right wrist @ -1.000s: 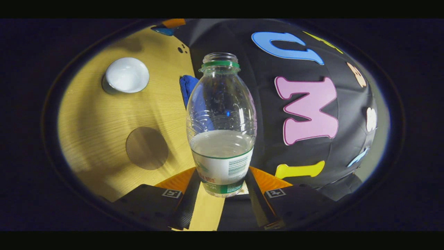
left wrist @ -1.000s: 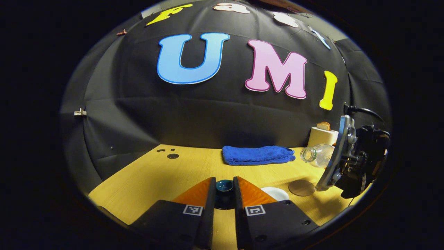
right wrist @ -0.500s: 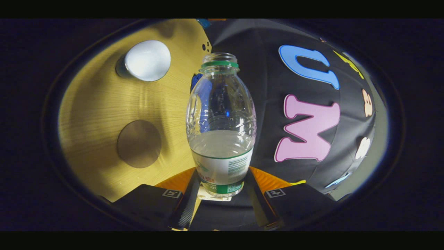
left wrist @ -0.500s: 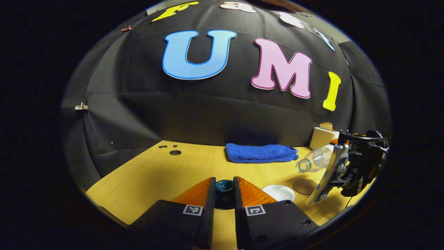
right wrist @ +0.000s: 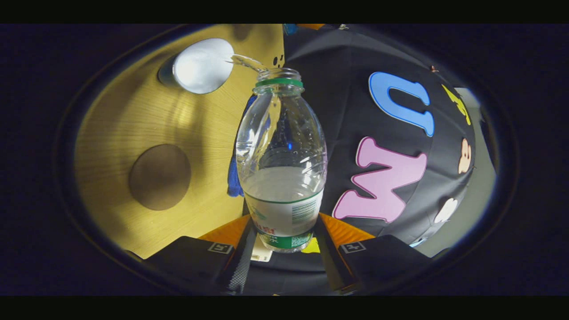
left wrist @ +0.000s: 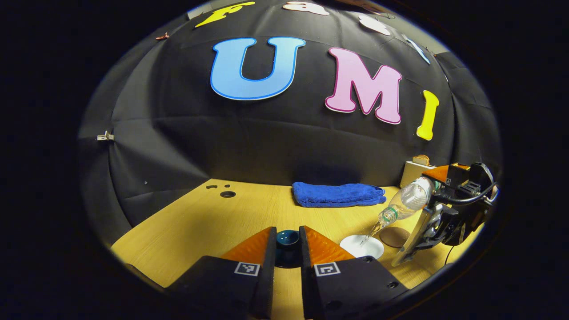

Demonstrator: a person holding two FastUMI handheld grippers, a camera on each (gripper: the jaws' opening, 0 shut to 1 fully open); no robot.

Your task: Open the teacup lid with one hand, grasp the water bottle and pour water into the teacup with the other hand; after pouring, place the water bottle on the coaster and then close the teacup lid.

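Observation:
My left gripper (left wrist: 286, 249) is shut on the dark teal teacup lid (left wrist: 287, 240), held above the wooden table. To its right the white teacup (left wrist: 361, 247) stands open on the table. My right gripper (right wrist: 282, 242) is shut on the clear water bottle (right wrist: 281, 164), uncapped and partly full. The bottle (left wrist: 406, 202) is tipped mouth-down toward the teacup (right wrist: 200, 66), and a thin stream of water runs from its mouth into the cup. A round brown coaster (right wrist: 160, 176) lies on the table beside the cup, bare.
A folded blue towel (left wrist: 338, 194) lies at the back of the table by the black wall. A pale box (left wrist: 415, 171) with a small brown object on top stands at the back right. Small holes (left wrist: 226, 194) mark the tabletop at back left.
The right gripper has tilted the bottle further and brought its mouth over the teacup; water now streams into the cup. The left gripper has held still with the lid.

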